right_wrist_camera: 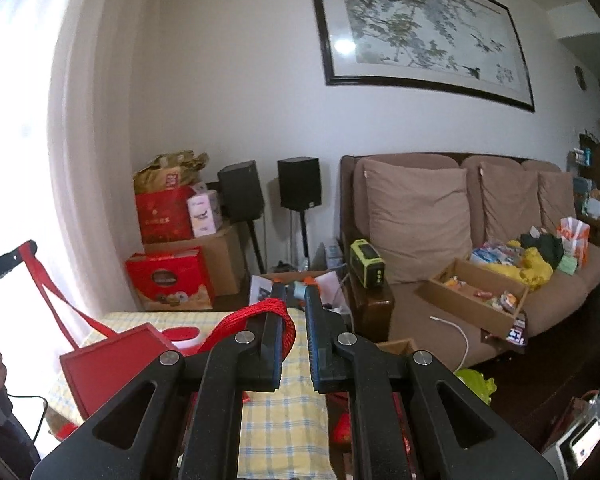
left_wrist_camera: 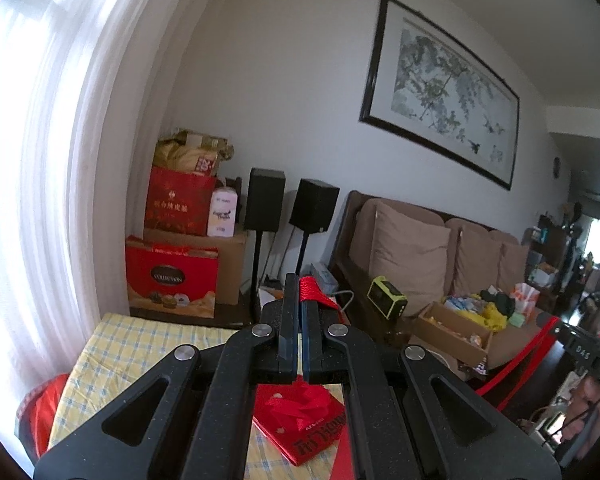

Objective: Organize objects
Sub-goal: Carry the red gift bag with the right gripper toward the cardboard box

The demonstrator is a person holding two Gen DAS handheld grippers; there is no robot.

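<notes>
Left gripper (left_wrist_camera: pixel 300 285): fingers closed to a near-zero gap, pinching a red cord handle (left_wrist_camera: pixel 311 294) at their tips. The red gift bag (left_wrist_camera: pixel 300 426) sits below and behind the fingers, over the yellow checked cloth on the desk (left_wrist_camera: pixel 140 344).

Right gripper (right_wrist_camera: pixel 296 293): fingers narrow, with a second red cord handle (right_wrist_camera: pixel 278 309) looped over the left finger and down into the gap. The bag's red wall (right_wrist_camera: pixel 112 364) is left of these fingers. A brown sofa (right_wrist_camera: pixel 420 216) stands well beyond them.
</notes>
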